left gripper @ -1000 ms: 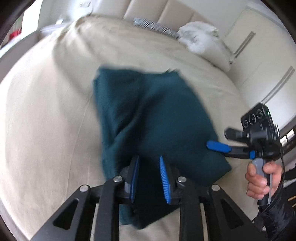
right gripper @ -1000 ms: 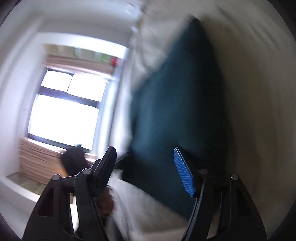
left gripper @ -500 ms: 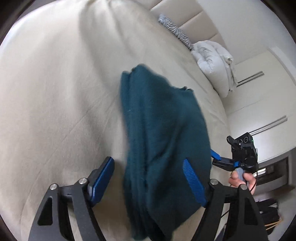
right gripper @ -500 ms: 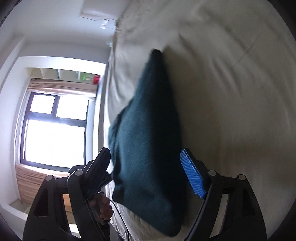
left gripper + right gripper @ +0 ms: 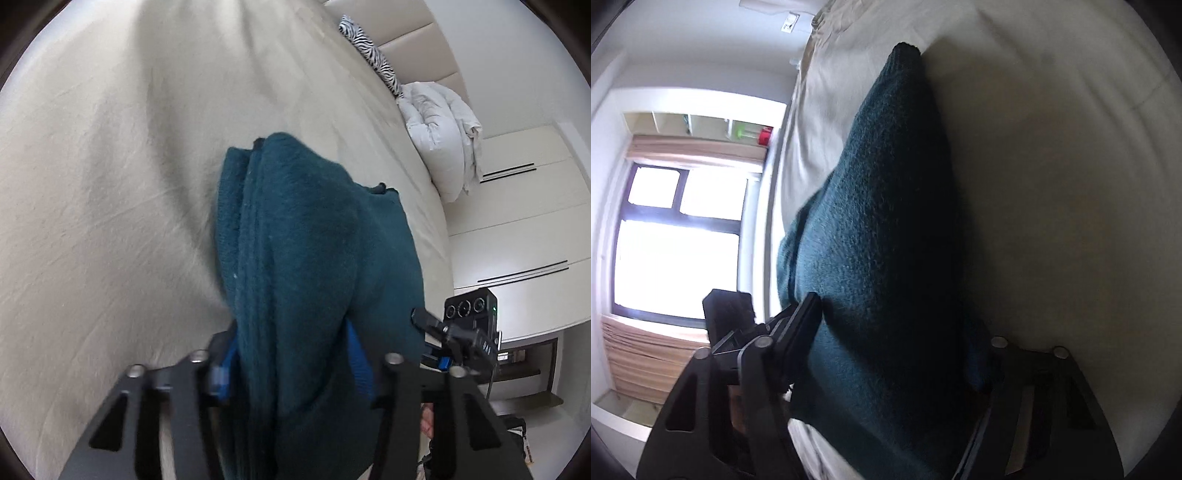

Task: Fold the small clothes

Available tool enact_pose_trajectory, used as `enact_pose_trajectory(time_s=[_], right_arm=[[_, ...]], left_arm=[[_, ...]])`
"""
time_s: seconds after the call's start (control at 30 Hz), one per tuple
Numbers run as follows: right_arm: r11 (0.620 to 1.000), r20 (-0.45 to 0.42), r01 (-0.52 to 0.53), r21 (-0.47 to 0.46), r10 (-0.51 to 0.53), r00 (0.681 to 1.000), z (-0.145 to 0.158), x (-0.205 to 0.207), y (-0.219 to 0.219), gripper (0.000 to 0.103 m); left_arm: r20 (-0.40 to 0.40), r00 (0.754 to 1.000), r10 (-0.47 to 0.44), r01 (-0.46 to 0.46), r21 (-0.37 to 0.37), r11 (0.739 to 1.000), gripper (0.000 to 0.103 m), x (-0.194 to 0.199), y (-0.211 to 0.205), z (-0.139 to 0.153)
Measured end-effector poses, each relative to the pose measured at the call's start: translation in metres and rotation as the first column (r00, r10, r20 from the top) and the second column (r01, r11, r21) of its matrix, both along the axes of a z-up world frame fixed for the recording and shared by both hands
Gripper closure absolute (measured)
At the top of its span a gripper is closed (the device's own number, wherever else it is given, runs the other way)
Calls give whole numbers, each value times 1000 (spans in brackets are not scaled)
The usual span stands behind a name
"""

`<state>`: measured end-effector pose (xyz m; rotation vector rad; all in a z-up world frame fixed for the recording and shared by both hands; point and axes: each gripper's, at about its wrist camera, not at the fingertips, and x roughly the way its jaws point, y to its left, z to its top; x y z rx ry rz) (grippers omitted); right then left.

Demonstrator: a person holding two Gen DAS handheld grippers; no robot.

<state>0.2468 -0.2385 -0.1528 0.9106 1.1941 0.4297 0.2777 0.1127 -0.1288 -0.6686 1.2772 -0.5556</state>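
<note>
Teal knit, one folded garment (image 5: 306,258) lies on the beige bed (image 5: 110,184), both hand-held grippers, left (image 5: 291,362) and right (image 5: 897,354), just closing onto its near edge; no readable writing.

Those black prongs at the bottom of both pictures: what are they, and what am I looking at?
They are two hand-held grippers, simple two-finger pincers that a person squeezes, one in each hand. No robot is here. Each pincer carries a wide-angle camera looking along its fingers, so one picture is from the left gripper and the other from the right gripper. Both look down at a bed covered in a cream sheet, with a white duvet bundled near the headboard. On the bed lies a folded teal garment. Both pairs of jaws have just been closing, and each seems to pinch the near end of that garment.
</note>
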Motion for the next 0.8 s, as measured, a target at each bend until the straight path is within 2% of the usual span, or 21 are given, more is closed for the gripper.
enact_pose_trajectory(time_s=[0.17,0.3,0.43,0.57,0.7,0.8], right_arm=[[998,-7,-26,-49,26,1000,0,2,10,56],[995,23,-32,-90,34,999,17,-3,16,65],[997,68,-27,-73,32,997,46,-19,20,66],[999,109,-25,-32,28,994,78,-54,22,66],[1000,143,-25,9,23,989,110,-106,16,66],[999,164,-31,7,29,986,125,-150,10,66]], left_arm=[[4,1000,-6,6,26,1000,69,5,-6,0],[3,1000,16,-16,8,1000,76,0,-9,9],[54,999,-3,3,-5,1000,77,-22,-14,44],[114,993,-42,41,5,999,77,-61,-22,94],[134,987,-85,86,3,996,77,-105,-28,125],[149,980,-132,132,10,991,77,-144,-37,135]])
